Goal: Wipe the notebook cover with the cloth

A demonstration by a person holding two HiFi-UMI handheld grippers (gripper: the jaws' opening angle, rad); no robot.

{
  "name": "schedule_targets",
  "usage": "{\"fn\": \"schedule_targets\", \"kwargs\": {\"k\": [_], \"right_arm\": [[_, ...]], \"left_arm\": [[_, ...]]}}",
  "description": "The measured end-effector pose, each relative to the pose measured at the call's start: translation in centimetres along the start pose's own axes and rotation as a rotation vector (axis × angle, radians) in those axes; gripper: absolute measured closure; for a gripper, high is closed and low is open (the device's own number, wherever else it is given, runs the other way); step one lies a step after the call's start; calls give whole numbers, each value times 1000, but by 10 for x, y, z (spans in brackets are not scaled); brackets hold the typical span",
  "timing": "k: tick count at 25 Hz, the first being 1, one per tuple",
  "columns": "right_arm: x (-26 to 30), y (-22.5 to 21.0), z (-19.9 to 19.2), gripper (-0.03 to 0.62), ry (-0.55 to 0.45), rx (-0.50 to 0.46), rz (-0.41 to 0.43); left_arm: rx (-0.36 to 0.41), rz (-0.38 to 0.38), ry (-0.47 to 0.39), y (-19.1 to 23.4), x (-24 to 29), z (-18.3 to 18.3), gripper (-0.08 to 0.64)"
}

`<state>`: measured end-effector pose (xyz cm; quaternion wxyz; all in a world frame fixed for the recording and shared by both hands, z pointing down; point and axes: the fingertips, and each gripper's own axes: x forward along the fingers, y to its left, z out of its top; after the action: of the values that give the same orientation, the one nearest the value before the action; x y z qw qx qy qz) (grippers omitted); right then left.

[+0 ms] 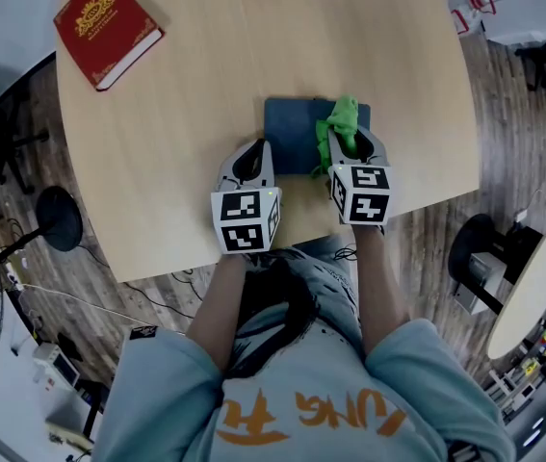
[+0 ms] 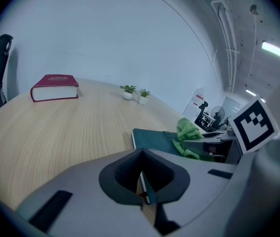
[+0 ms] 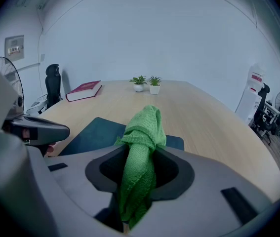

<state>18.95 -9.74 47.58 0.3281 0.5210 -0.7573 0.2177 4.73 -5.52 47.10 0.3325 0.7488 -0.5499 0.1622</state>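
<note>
Right gripper (image 3: 139, 181) clamps bunched cloth (image 3: 142, 127) at notebook (image 1: 292, 133) 3 o'clock. Left gripper (image 2: 144, 186) pinches 7 o'clock corner. Risk: one-corner hold lets notebook pivot under wipe.

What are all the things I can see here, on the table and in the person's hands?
table: one, light wood, in front of the person.
notebook: one, dark blue, at the table's near edge.
cloth: one, green, bunched over the notebook's right side.
book: one, red with gold print, far left on the table.
potted plants: two, green in white pots, at the far edge.
office chair: one, black, beside the table near the red book.
left hand-held gripper: one, grey, shut on the notebook's near left edge.
right hand-held gripper: one, grey, shut on the cloth.
</note>
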Motion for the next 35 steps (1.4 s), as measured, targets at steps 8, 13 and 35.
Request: {"fn": "schedule_targets", "kwargs": {"k": [8, 13, 35], "right_arm": [[-4, -22, -6, 472, 2, 23, -26], [-8, -34, -10, 471, 0, 39, -42], [-33, -85, -7, 472, -11, 75, -188]], "left_arm": [[11, -2, 7, -8, 5, 0, 545], [24, -5, 8, -16, 6, 0, 546], [26, -1, -18, -12, 6, 13, 545]]}}
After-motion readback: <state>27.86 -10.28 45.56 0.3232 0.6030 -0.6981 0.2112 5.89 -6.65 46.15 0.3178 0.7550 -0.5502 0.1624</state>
